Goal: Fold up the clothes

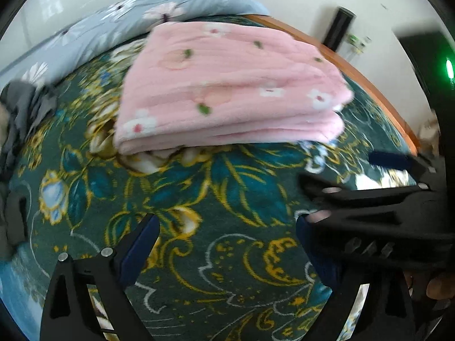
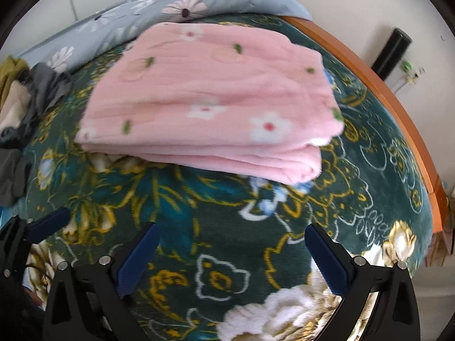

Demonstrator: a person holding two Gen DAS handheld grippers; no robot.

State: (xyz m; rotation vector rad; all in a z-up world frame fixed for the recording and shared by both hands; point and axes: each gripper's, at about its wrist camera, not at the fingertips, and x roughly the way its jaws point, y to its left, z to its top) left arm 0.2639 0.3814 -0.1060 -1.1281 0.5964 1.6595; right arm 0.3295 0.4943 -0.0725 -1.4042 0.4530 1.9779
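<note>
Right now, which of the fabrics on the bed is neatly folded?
The pink flowered blanket, stacked in flat layers mid-bed. The grey clothes at the left lie crumpled in a heap.

Two close wrist views, steeply downward and side by side, apparently; shared: folded pink garment (image 1: 227, 85) (image 2: 210, 99) on green bedspread (image 1: 227, 199) (image 2: 199, 213).

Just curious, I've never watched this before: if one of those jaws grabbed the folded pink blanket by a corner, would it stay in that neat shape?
Probably not. The pink blanket looks soft and fleecy, stacked in loose layers, so a lifted corner would likely peel off and droop. It seems fairly bulky, perhaps heavy for one pinch. On the plush green bedspread, it would likely drag and bunch when pushed.
</note>
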